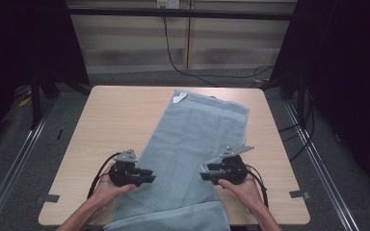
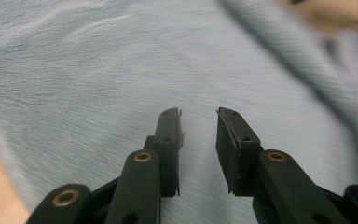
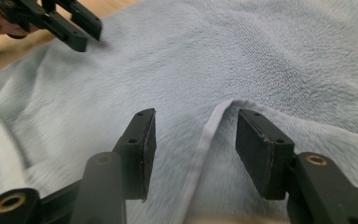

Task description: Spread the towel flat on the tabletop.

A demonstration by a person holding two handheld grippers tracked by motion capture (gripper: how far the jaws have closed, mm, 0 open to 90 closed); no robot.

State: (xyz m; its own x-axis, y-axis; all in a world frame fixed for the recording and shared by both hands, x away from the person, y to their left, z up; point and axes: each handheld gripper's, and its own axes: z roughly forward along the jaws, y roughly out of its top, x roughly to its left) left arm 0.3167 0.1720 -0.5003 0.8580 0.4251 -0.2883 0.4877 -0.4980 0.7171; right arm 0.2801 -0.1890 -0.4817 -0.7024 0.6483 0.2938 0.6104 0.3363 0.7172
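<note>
My left gripper [image 1: 150,175] and right gripper [image 1: 203,172], jaws apart, flank the towel [image 1: 192,139] (hem between right jaws, unpinched) on the surface [image 1: 111,115].

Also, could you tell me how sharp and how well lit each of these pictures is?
High view: dim, dark at both sides, the table lit evenly and fairly sharp. Left gripper view: the towel is streaked with blur, the jaws crisper. Right gripper view: the towel's hem is fairly sharp, softer towards the bottom edge.
</note>
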